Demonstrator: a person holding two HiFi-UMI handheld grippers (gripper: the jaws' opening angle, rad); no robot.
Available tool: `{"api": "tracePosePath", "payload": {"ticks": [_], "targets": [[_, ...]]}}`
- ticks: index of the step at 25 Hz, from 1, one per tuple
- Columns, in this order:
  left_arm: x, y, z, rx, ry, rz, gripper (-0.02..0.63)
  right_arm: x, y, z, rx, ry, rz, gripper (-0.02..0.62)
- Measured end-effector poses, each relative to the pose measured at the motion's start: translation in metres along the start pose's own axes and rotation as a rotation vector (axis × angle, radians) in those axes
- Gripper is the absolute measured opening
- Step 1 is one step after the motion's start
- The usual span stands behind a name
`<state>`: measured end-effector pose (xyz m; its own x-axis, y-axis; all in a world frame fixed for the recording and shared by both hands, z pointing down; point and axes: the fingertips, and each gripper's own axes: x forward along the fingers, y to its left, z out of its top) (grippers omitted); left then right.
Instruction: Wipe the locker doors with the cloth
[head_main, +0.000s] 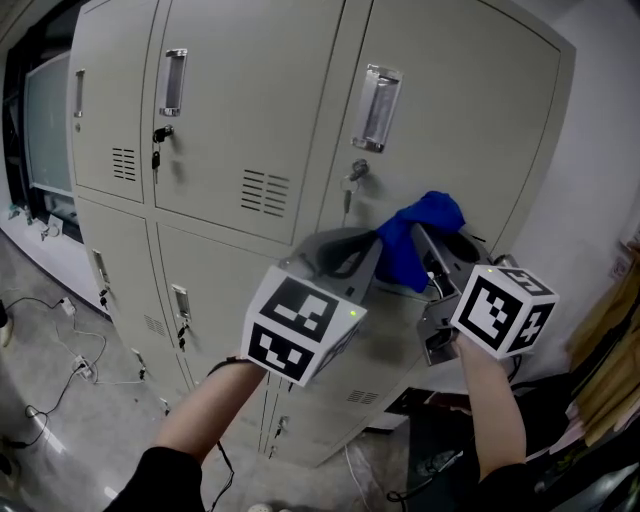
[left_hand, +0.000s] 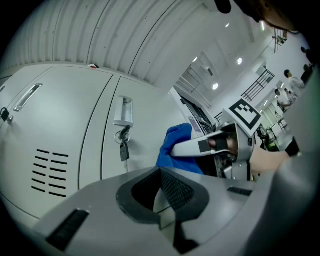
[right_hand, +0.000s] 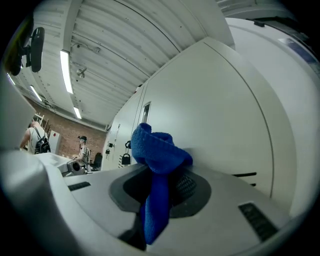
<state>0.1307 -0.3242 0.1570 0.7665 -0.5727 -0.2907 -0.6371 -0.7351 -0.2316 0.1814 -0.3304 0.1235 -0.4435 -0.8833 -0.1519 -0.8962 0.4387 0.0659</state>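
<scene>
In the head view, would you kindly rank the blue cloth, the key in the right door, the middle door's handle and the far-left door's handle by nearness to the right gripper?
1. blue cloth, clamped in the right gripper.
2. key, just up-left, in the right door's lock.
3. middle door's handle, farther left.
4. far-left door's handle, at the picture's left edge.

The grey floor (head_main: 60, 420) is lying well below and to the left of the left hand-held gripper (head_main: 345, 252). Thin cables (head_main: 75, 365) are trailing loosely across it, some white and some black. The lockers (head_main: 230, 120) are standing on the floor, straight ahead of both hand-held grippers. Beneath the right hand-held gripper (head_main: 420, 250), dark clutter (head_main: 450, 455) is sitting on the floor, too dim to name.
</scene>
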Motion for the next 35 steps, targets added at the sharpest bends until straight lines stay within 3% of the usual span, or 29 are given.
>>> {"api": "tracePosePath", "payload": {"ticks": [24, 35], "targets": [[0.029, -0.043, -0.001, -0.043, -0.012, -0.104, 0.009, -0.067, -0.074, 0.009, 0.007, -0.016, -0.190, 0.075], [0.025, -0.032, -0.001, -0.048, -0.004, -0.084, 0.009, -0.103, -0.111, 0.016, 0.050, -0.061, -0.262, 0.075]]}}
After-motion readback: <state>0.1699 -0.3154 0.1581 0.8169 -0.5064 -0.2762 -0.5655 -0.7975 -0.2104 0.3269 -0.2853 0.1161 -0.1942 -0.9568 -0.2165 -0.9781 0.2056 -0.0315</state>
